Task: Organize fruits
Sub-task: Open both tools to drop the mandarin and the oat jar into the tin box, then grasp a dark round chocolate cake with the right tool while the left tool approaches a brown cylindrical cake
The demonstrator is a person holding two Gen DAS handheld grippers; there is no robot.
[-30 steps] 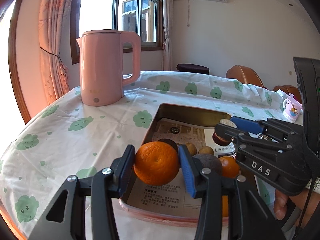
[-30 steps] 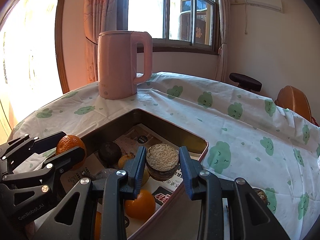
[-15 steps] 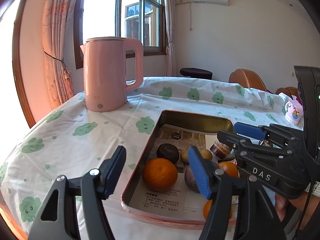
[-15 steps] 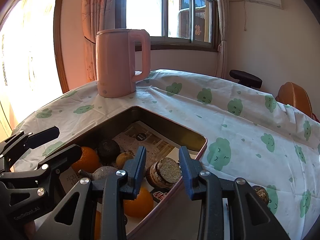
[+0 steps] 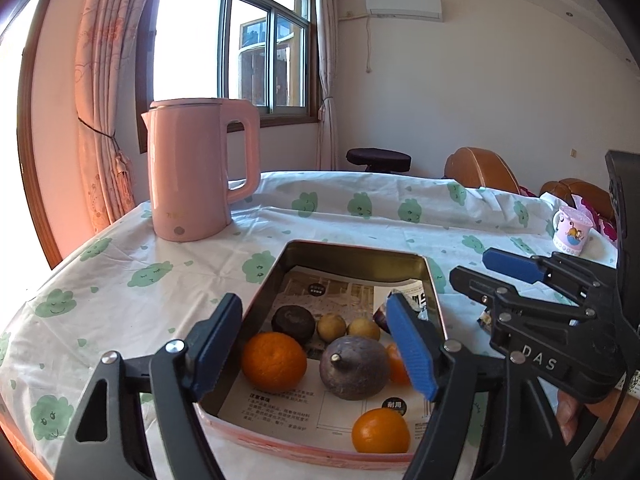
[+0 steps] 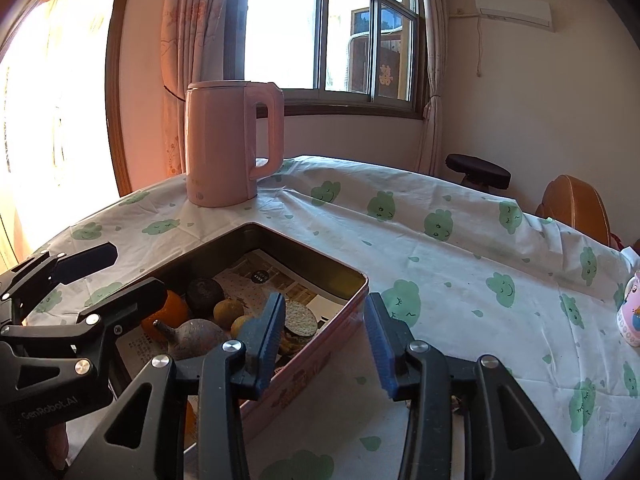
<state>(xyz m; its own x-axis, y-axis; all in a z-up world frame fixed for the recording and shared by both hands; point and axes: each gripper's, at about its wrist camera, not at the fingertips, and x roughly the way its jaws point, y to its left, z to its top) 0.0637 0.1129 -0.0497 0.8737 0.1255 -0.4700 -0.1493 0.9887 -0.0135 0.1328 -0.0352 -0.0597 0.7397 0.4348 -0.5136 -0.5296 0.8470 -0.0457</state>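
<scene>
Two grippers: both stand with jaws apart and hold nothing
Left gripper: poised over the near left part of the tin, its blue pads spread either side of the fruit below
Right gripper: straddles the tin's right wall, one pad over the inside, the other over the tablecloth
Tin: shallow metal box with a pink outside, lined with printed paper, resting on the tablecloth
Nearest fruit: a small orange by the front wall
Middle fruit: a larger orange beside a dark purple stemmed fruit, the two close together
Farther fruit: a dark brown round one and two small yellowish ones just behind
Round patterned-top item: lies inside the tin near the right wall
Kettle: pink, upright beyond the tin, near the window
Mug: far right on the table
</scene>
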